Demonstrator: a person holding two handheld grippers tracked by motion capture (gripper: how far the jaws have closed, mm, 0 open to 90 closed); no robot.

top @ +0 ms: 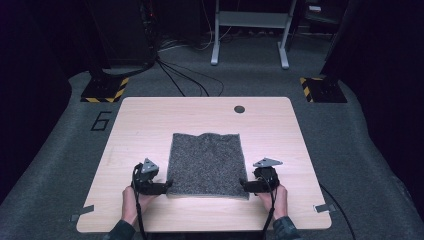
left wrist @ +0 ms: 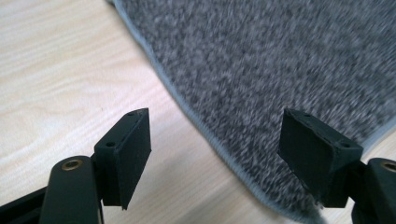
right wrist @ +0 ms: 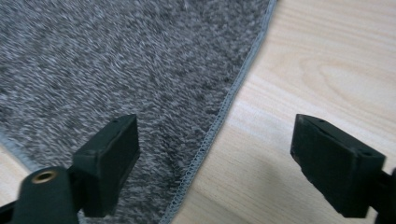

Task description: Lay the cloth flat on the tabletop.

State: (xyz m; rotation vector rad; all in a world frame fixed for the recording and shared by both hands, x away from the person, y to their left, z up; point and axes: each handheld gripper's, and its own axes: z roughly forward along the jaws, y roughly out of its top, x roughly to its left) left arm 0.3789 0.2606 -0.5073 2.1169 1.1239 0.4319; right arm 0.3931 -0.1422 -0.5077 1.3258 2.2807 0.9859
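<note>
**Grey cloth flat on table, both jaws released**

High view: cloth (top: pixel 206 164) lies mid-table (top: pixel 150 115); left hand-held gripper (top: pixel 169 184) and right hand-held gripper (top: pixel 242 184) sit at its near corners. Bare table all round.

Left gripper view: jaws apart, nothing between the pads, hem (left wrist: pixel 196 116) beneath.

Right gripper view: jaws apart, hem (right wrist: pixel 224 112) beneath. Risk: a low pad could snag the hem and ruck the cloth.

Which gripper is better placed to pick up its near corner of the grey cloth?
Probably the left gripper: its open jaws stand either side of the cloth edge, close to the corner. The right gripper is open over its edge too, so the difference is small.
</note>
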